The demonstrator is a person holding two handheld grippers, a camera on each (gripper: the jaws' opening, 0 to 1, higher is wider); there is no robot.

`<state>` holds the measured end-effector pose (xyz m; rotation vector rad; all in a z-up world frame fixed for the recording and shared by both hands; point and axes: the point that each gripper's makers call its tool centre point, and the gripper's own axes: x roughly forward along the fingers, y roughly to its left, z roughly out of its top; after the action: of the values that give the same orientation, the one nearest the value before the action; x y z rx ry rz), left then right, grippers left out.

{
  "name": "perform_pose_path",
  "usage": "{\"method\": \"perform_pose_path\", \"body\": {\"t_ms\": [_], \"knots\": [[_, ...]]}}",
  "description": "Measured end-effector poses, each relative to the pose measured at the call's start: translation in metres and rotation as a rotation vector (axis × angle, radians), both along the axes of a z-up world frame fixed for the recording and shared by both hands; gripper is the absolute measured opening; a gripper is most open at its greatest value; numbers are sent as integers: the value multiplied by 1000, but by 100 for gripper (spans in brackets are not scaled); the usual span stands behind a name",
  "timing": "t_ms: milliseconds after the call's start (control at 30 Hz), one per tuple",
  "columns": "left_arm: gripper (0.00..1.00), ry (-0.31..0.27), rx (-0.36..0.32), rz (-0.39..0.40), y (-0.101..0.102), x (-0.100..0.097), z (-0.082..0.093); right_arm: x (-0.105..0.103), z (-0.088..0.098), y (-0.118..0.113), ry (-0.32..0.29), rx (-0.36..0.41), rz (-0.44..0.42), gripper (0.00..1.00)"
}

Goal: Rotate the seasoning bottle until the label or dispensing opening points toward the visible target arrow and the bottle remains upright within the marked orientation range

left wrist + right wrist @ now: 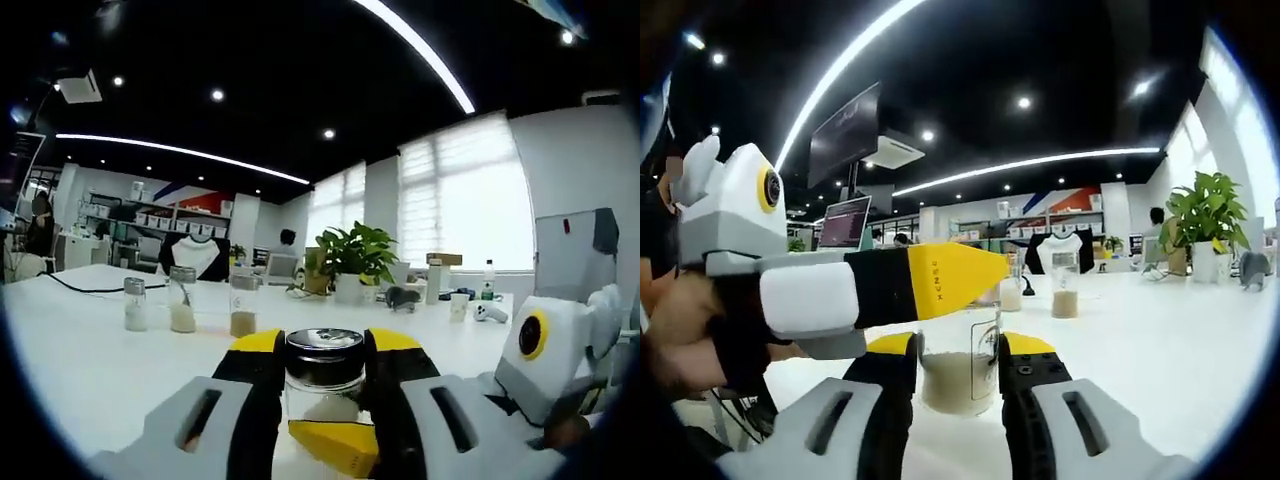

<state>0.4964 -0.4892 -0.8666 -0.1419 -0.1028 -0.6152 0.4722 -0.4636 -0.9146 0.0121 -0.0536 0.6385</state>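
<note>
Here the white table (80, 350) carries the seasoning bottle (323, 385) near its close edge, standing upright. The left gripper (322, 372) pinches the bottle between both jaws, under its black cap (324, 343). The right gripper (958, 372) pinches the same bottle lower down.

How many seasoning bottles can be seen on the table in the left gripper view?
4. One bottle stands between the left gripper jaws. Three more stand behind it to the left: a short one, a middle one, and a tall one. Others may be hidden.
</note>
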Motion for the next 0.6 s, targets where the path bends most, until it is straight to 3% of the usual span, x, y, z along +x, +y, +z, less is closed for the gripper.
{"method": "perform_pose_path", "body": {"t_ms": [167, 300, 400, 433, 500, 533, 600], "knots": [[33, -22, 80, -78, -10, 9, -6, 2, -4, -2, 22, 5, 3, 30], [33, -21, 70, -107, -11, 20, -6, 1, -4, -2, 29, 14, 17, 29], [33, -12, 69, -123, -9, 8, -8, 1, -5, -1, 35, 15, 20, 29], [33, -12, 74, -129, 5, -13, -10, 1, -6, -1, 39, 17, 22, 29], [33, -10, 76, -139, 6, -17, -11, 2, -7, 0, 42, 13, 25, 29], [33, -41, 66, -199, -2, -20, -6, 2, -8, 0, 45, 8, 25, 29], [33, -15, 66, -195, 3, -16, -11, 3, -9, 0, 51, 4, 31, 29]]}}
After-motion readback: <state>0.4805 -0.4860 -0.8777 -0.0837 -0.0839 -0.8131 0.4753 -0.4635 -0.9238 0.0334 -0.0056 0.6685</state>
